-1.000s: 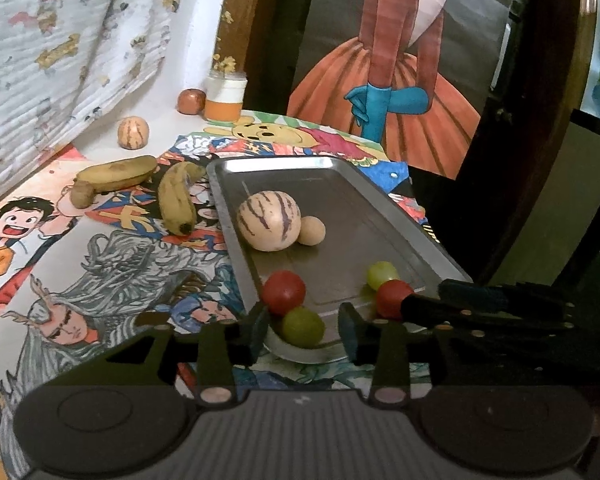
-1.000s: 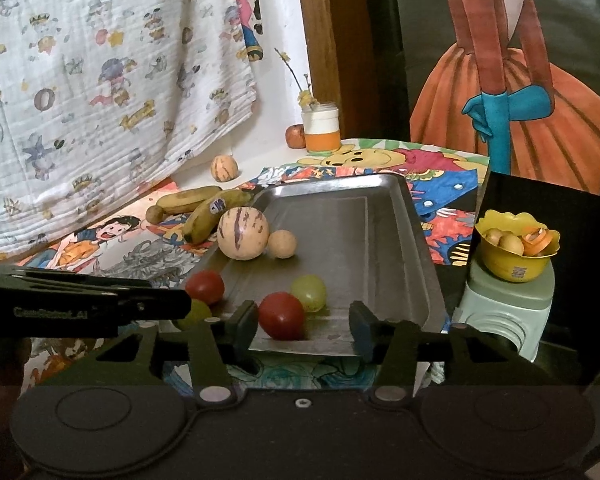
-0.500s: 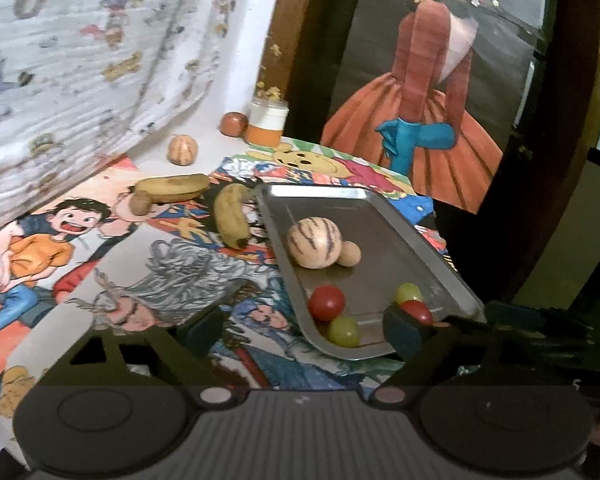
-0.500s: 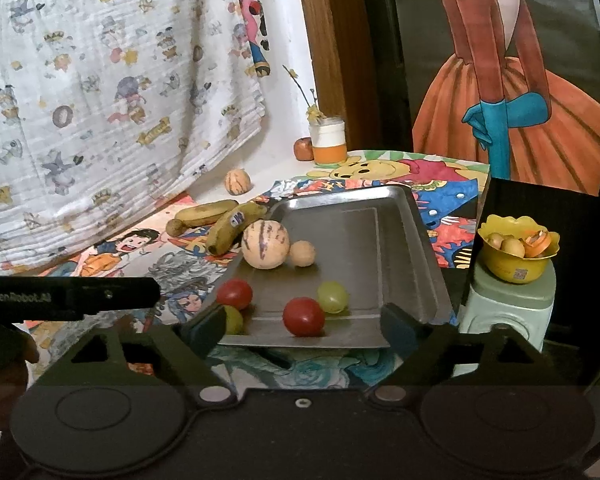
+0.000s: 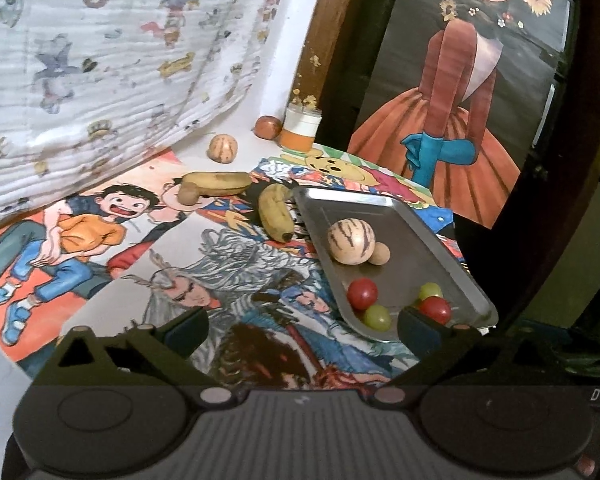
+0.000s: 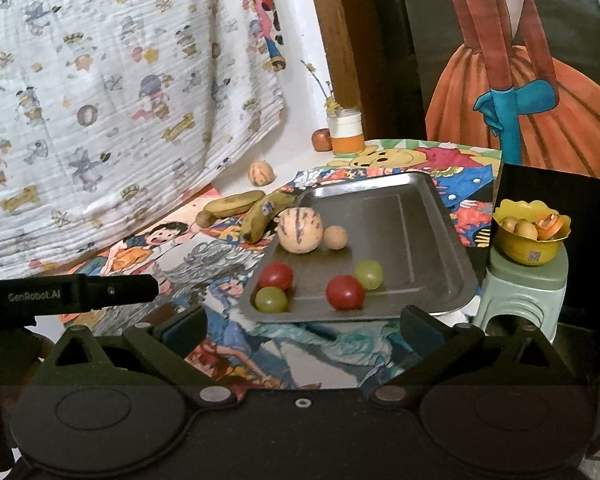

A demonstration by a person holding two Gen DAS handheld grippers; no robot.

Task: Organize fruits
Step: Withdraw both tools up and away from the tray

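A steel tray (image 6: 428, 236) (image 5: 420, 232) holds a striped melon (image 6: 301, 230) (image 5: 351, 241), a small tan fruit (image 6: 335, 237), two red tomatoes (image 6: 345, 292) (image 6: 275, 276) and two green grapes (image 6: 369, 274) (image 6: 271, 299). Two bananas (image 6: 266, 210) (image 5: 275, 213) (image 5: 216, 184) lie left of the tray on the cartoon cloth. My left gripper (image 5: 302, 326) is open and empty, near the tray's front edge. My right gripper (image 6: 302, 324) is open and empty, in front of the tray.
A small striped fruit (image 6: 261, 171), a brown round fruit (image 6: 322, 139) and an orange-and-white jar (image 6: 346, 135) stand at the back by the wall. A yellow bowl (image 6: 530, 250) of fruit sits on a green stool (image 6: 520, 292) right of the table. A patterned cloth hangs at left.
Both grippers opened wide and pulled back from the tray. The green grape and the red tomato now lie free in the tray.
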